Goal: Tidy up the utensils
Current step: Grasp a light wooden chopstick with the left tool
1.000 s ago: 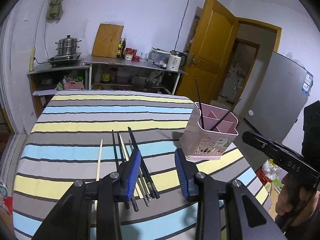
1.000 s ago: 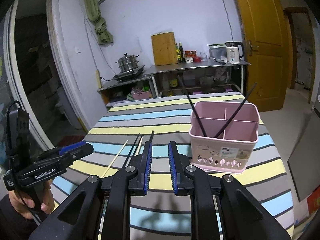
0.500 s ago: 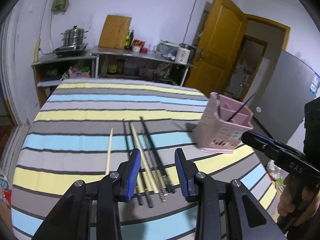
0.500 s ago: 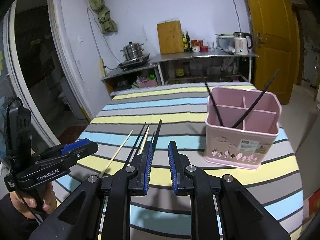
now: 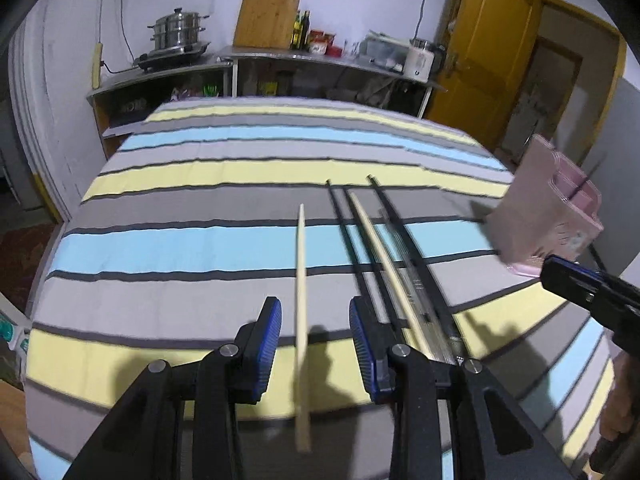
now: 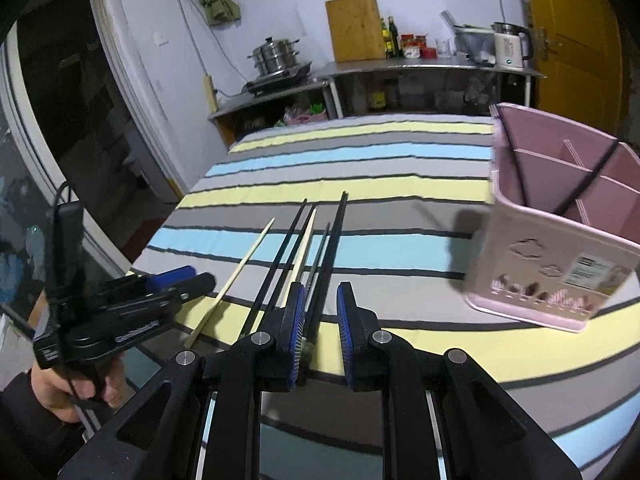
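Striped cloth covers the worktop [image 5: 180, 240], with a kitchen shelf, a steamer pot [image 5: 178, 34] and a cutting board [image 5: 267, 16] set along the far wall. Since a second ago both tongs have been lowered and tipped down toward the chopsticks, so that the far wall is now pushed to the top of each view and the sticks fill the middle.

At the left, a lone pale chopstick [image 5: 301, 300] lies apart from the rest; the left tongs [image 5: 315, 344] are now placed astride it, jaws apart, with a gap kept on either side, so nothing is gripped yet. Just to the right a bundle of dark chopsticks [image 5: 400, 248] and a second pale one [image 5: 380, 256] lies close together. In the right wrist view the right tongs [image 6: 320, 328] are brought down over the near ends of that bundle; a dark stick is seen passing between the jaws, which are parted and not pressed on it. Farthest right stands the pink caddy [image 6: 552, 264], with two dark sticks already leaned in its compartments.

Both pickups are judged to be lined up; closing on a stick each appears to be what is called for next
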The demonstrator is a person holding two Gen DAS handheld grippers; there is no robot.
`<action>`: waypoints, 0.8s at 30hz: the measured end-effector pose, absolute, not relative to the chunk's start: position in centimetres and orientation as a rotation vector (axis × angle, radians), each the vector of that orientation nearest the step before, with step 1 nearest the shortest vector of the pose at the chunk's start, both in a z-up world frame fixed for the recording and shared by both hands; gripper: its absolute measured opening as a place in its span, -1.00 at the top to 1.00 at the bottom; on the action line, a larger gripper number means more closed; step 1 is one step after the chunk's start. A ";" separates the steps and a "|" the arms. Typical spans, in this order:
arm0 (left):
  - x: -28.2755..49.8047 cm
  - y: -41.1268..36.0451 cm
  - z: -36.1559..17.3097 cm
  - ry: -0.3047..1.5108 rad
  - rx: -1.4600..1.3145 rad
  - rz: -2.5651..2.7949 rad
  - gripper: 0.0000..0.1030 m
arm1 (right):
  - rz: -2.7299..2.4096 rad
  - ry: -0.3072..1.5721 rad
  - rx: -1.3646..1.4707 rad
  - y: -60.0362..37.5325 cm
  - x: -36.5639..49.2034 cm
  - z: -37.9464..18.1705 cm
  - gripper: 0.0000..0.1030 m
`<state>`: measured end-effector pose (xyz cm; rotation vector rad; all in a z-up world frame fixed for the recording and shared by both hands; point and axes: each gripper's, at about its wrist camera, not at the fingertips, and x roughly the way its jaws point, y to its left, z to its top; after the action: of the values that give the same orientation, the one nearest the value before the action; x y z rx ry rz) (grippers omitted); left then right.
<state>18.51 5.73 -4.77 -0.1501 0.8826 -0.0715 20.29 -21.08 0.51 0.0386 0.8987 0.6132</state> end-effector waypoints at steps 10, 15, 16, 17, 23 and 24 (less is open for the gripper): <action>23.1 5.9 -7.5 0.915 -0.078 -0.050 0.41 | 0.646 0.948 0.005 -17.3 23.1 -1.8 0.67; 23.1 5.8 -7.6 0.900 -0.039 -0.020 0.67 | 0.655 0.976 -0.002 -16.0 24.3 -2.9 0.68; 23.1 5.9 -7.6 0.898 -0.048 -0.017 0.72 | 0.651 0.980 -0.006 -15.8 24.7 -3.1 0.67; 23.1 6.1 -7.5 0.898 -0.056 -0.015 0.74 | 0.643 0.986 -0.008 -15.6 25.2 -3.4 0.67; 22.8 6.9 -7.5 0.894 -0.093 -0.005 0.85 | 0.627 1.005 0.003 -15.0 27.2 -4.0 0.67; 22.8 7.0 -7.5 0.893 -0.097 -0.004 0.85 | 0.632 1.006 0.000 -14.8 27.4 -4.1 0.67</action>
<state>22.78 6.96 -7.49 -0.0974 0.8935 -0.0039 27.39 -14.84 -4.11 0.0004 1.0056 0.6315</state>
